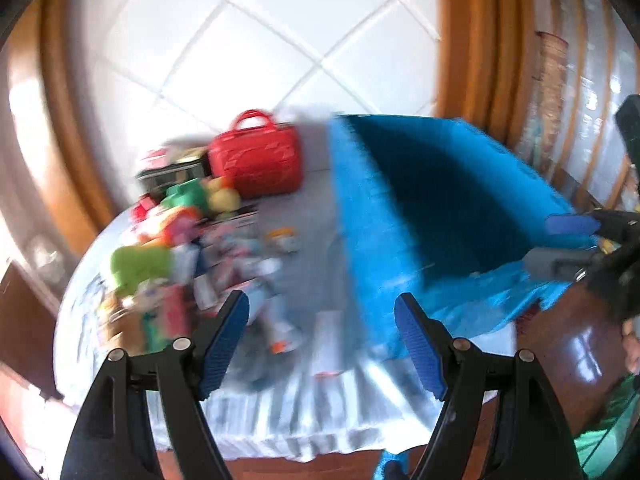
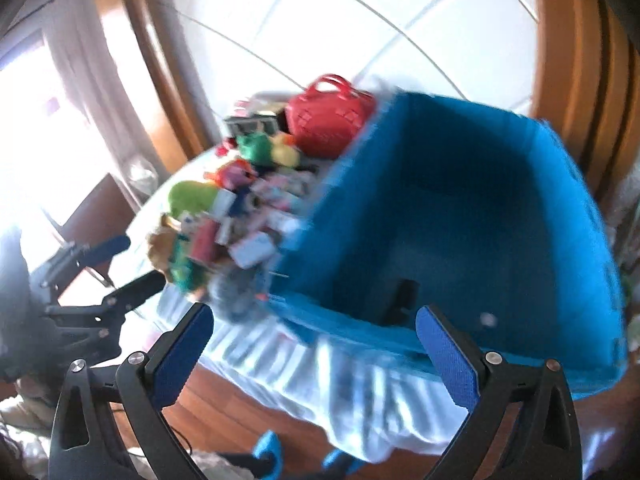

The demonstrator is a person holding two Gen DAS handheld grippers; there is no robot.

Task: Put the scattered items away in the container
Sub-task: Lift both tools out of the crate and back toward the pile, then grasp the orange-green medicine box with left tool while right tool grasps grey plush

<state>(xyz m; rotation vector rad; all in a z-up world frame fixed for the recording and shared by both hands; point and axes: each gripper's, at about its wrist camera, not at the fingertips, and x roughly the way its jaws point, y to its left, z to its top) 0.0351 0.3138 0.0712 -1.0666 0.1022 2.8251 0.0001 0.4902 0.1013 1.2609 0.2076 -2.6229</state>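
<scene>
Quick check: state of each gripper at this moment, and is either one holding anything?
Left gripper: jaws open, holding nothing, above the table edge.
Right gripper: jaws open, holding nothing, in front of the blue container.

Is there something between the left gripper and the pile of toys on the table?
Nothing visible. The left gripper is open, and the toy pile lies ahead, slightly to its left on the table. The blue bin stands to the right, beside this path.
</scene>
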